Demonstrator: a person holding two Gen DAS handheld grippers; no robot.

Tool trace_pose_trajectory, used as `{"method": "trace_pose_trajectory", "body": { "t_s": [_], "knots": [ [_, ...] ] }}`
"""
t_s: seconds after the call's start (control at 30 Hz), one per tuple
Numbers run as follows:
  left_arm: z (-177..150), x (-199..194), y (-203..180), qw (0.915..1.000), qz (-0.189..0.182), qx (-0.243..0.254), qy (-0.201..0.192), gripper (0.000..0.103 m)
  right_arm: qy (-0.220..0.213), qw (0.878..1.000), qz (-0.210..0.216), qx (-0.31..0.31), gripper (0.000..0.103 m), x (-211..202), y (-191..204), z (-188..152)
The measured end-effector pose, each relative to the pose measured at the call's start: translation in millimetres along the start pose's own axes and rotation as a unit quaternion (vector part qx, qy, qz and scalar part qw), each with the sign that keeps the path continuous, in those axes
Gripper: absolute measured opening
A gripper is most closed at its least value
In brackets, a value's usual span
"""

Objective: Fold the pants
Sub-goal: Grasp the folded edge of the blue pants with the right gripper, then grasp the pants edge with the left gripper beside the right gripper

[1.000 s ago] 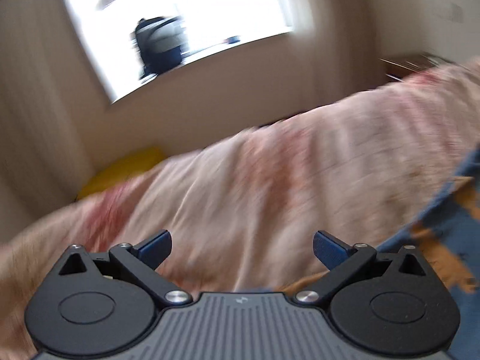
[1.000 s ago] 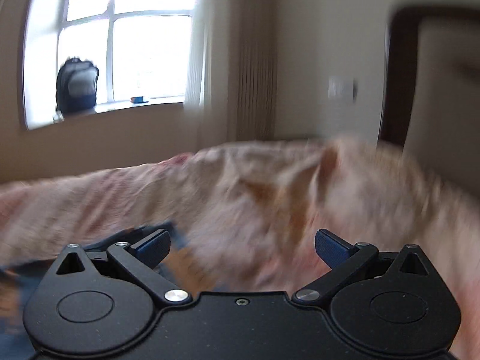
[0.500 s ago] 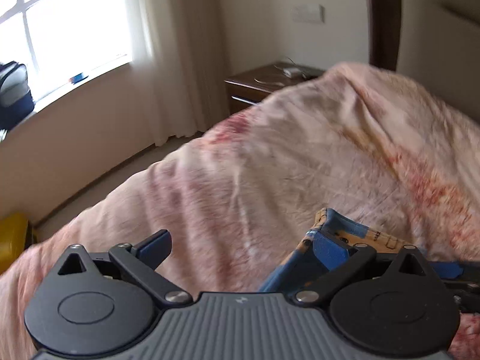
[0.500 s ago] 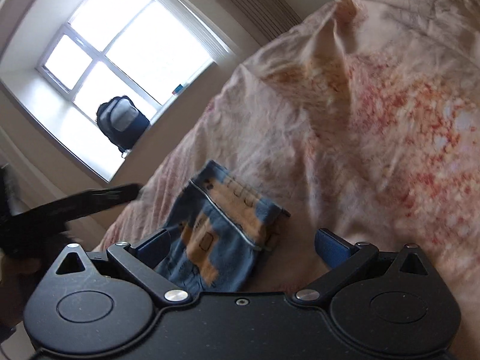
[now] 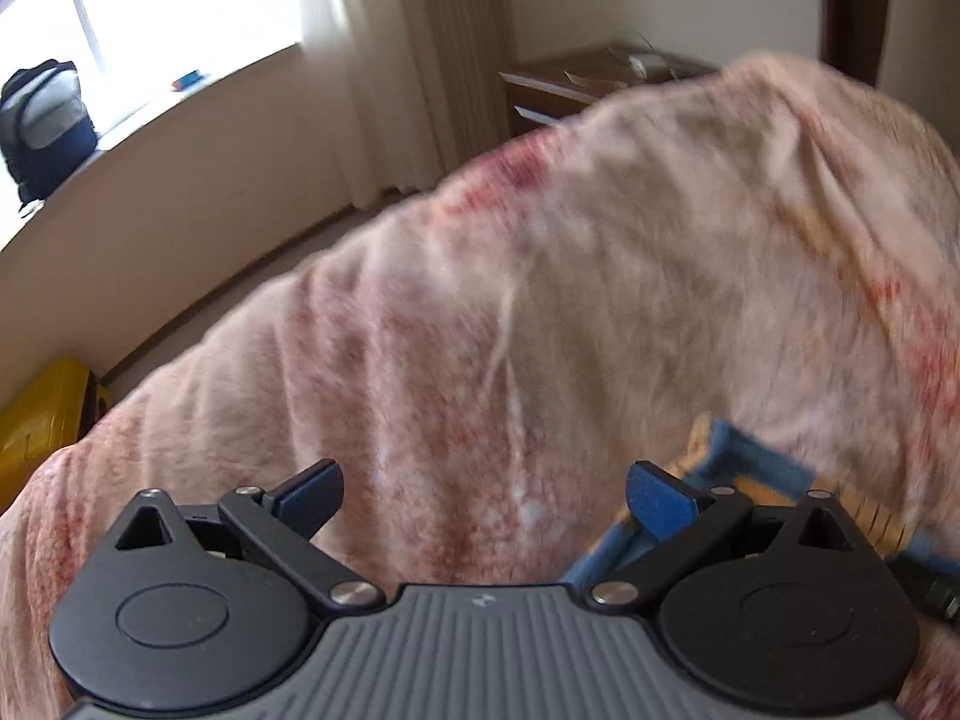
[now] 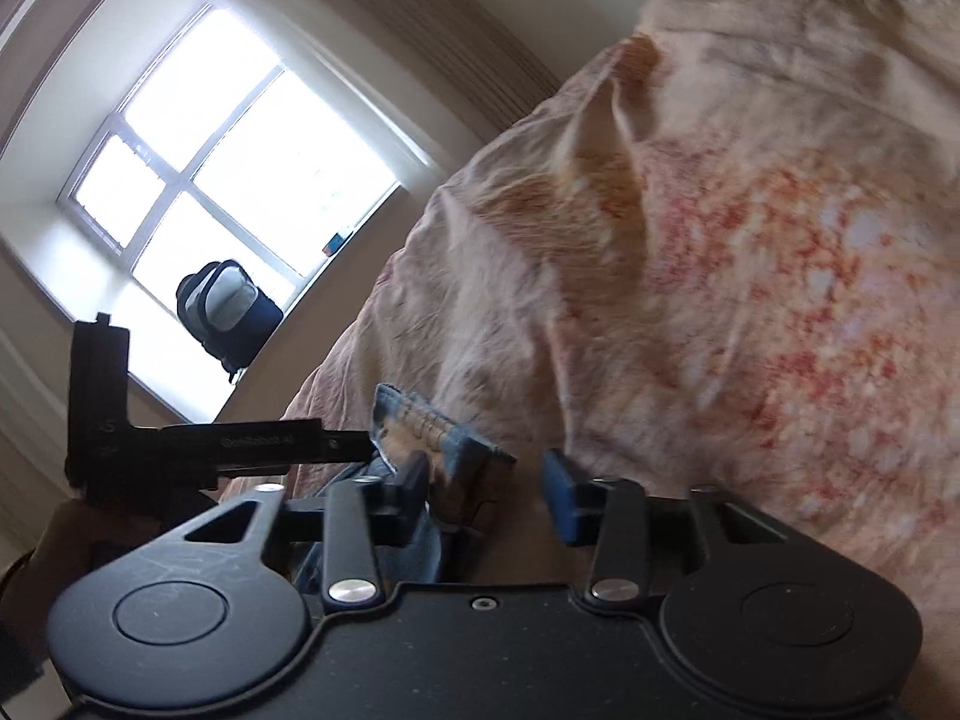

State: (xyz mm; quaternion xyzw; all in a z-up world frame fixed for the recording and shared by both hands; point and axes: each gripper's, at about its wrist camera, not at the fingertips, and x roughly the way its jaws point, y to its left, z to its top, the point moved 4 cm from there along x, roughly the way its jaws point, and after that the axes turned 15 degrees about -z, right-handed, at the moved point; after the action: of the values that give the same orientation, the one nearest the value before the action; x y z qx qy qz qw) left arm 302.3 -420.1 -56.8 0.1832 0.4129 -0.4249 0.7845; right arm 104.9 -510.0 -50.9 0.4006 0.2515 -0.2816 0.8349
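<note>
The pants (image 5: 750, 468) are blue with orange patches and lie on a pink blanket (image 5: 570, 276). In the left wrist view they sit at the lower right, behind my right finger. My left gripper (image 5: 480, 489) is open wide and empty over the blanket. In the right wrist view the pants' waistband edge (image 6: 432, 426) stands between the fingers, close to the left one. My right gripper (image 6: 486, 486) is partly closed around it, with a gap still showing. The left gripper (image 6: 240, 444) reaches in from the left and touches the pants' edge.
The blanket (image 6: 750, 240) covers a bed. A window (image 6: 228, 168) with a backpack (image 6: 231, 312) on its sill is behind. A wooden nightstand (image 5: 588, 78) stands by the curtain. A yellow object (image 5: 42, 414) lies on the floor at the left.
The right gripper has narrowed its fingers around the pants' edge and moved closer to it. The left gripper has shifted a little, with the pants now further right in its view.
</note>
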Motion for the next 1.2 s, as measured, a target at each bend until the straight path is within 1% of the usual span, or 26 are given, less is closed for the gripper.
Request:
{"method": "trace_pose_trajectory", "body": {
  "t_s": [0.03,0.07,0.13,0.2,0.23,0.27,0.33,0.4,0.47,0.53,0.57,0.6,0.67,0.73,0.77,0.8,0.87,0.9,0.97,1.03,1.1,1.2],
  "knots": [
    [2.6,-5.1,-0.7,0.9999,-0.005,-0.01,-0.009,0.103,0.002,1.0,0.003,0.002,0.038,0.7,-0.3,0.6],
    [4.8,-10.6,-2.7,0.9995,-0.018,-0.023,-0.014,0.103,0.003,1.0,0.004,0.002,0.035,1.3,-0.2,0.9],
    [9.0,-19.2,-7.5,0.9963,-0.061,-0.06,-0.011,0.103,0.001,1.0,0.005,-0.004,0.031,1.1,1.9,0.9],
    [12.7,-26.7,-13.4,0.9889,-0.114,-0.095,-0.006,0.103,-0.014,0.999,-0.001,-0.034,0.028,-2.3,9.3,0.2],
    [15.1,-30.1,-15.9,0.985,-0.134,-0.108,-0.005,0.103,-0.027,0.998,-0.005,-0.061,0.024,-5.4,16.0,-0.7],
    [18.0,-32.5,-17.7,0.9817,-0.147,-0.121,-0.004,0.103,-0.04,0.995,-0.008,-0.09,0.021,-9.3,23.8,-3.3],
    [22.8,-35.6,-18.2,0.9753,-0.163,-0.149,0.007,0.102,-0.071,0.986,-0.016,-0.153,0.019,-16.1,40.6,-9.8],
    [25.7,-35.9,-18.5,0.9679,-0.175,-0.179,0.026,0.097,-0.1,0.972,-0.011,-0.211,0.018,-23.4,56.5,-19.3],
    [24.6,-30.8,-20.9,0.9607,-0.18,-0.203,0.057,0.084,-0.127,0.954,-0.015,-0.272,0.018,-28.3,71.9,-30.0],
    [23.5,-26.1,-23.4,0.9551,-0.183,-0.218,0.081,0.081,-0.145,0.935,-0.015,-0.322,0.018,-30.6,82.7,-40.4],
    [21.6,-24.5,-24.7,0.9547,-0.183,-0.218,0.085,0.081,-0.151,0.928,-0.015,-0.34,0.018,-30.9,86.5,-44.6],
    [20.6,-24.5,-26.4,0.9562,-0.178,-0.214,0.089,0.08,-0.157,0.921,-0.015,-0.356,0.018,-31.3,90.1,-48.2],
    [17.7,-24.3,-28.2,0.9613,-0.164,-0.2,0.095,0.078,-0.167,0.909,-0.015,-0.383,0.018,-31.7,94.9,-53.3],
    [17.5,-22.5,-30.5,0.9642,-0.156,-0.189,0.102,0.071,-0.174,0.899,-0.014,-0.401,0.018,-32.5,98.3,-57.6],
    [17.1,-21.8,-31.3,0.9641,-0.154,-0.188,0.107,0.066,-0.175,0.896,-0.014,-0.408,0.018,-32.6,99.5,-60.0],
    [16.5,-20.8,-31.7,0.963,-0.153,-0.191,0.113,0.063,-0.177,0.892,-0.014,-0.415,0.018,-33.4,100.5,-63.2],
    [15.9,-18.1,-33.2,0.9603,-0.154,-0.197,0.124,0.055,-0.178,0.887,-0.012,-0.426,0.018,-32.7,103.5,-65.6],
    [15.2,-17.7,-33.6,0.9601,-0.151,-0.197,0.129,0.054,-0.179,0.885,-0.011,-0.429,0.018,-33.0,103.5,-66.3],
    [14.5,-18.6,-35.2,0.9628,-0.142,-0.191,0.128,0.048,-0.18,0.882,-0.01,-0.435,0.018,-32.8,104.9,-67.7],
    [16.2,-21.1,-37.6,0.9691,-0.125,-0.175,0.12,0.046,-0.181,0.879,-0.01,-0.441,0.018,-33.4,106.7,-69.6],
    [17.8,-21.9,-40.3,0.9728,-0.114,-0.161,0.122,0.038,-0.185,0.874,-0.013,-0.45,0.018,-32.6,107.1,-71.2],
    [15.0,-17.1,-46.0,0.9716,-0.11,-0.151,0.145,0.034,-0.187,0.867,-0.016,-0.462,0.017,-32.8,107.9,-73.2]
  ]
}}
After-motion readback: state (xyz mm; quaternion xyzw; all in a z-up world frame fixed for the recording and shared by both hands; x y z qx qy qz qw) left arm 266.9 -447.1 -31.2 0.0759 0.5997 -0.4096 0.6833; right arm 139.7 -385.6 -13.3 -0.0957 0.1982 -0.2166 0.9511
